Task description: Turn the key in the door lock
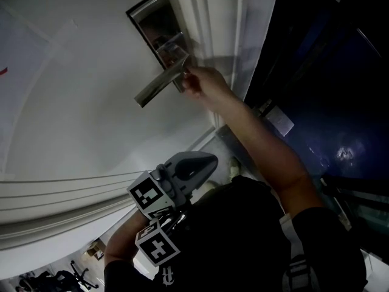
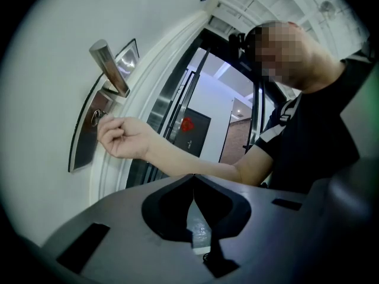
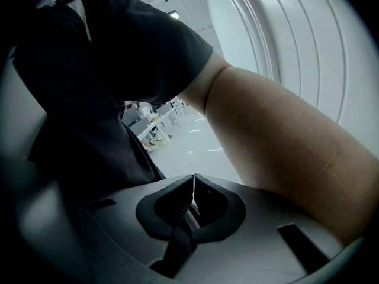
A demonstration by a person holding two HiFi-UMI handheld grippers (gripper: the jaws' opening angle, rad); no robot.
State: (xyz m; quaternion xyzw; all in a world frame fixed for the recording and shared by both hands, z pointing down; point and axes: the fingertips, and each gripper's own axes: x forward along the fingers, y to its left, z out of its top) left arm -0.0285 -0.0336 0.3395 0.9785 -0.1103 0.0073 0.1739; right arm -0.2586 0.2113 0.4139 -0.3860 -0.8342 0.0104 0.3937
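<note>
Two tools sit out the work: our left claw [image 2: 193,182], jaws pressed tip to tip on nothing, is held low and away, and its view shows our bare hand [image 2: 124,138] pinching at the keyhole in the lock plate [image 2: 83,144] under the handle [image 2: 109,64], where we judge the key sits, too small to make out. Our right claw [image 3: 193,188], likewise closed and empty, is tucked under the forearm [image 3: 284,152]. From the head view, the hand meets the plate just below the handle, fingers suiting a fine twist.

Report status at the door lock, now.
Left tool shut, empty. Right tool shut, empty. Bare hand pinching at lock below handle; key itself too small to tell. Nothing blocking.
</note>
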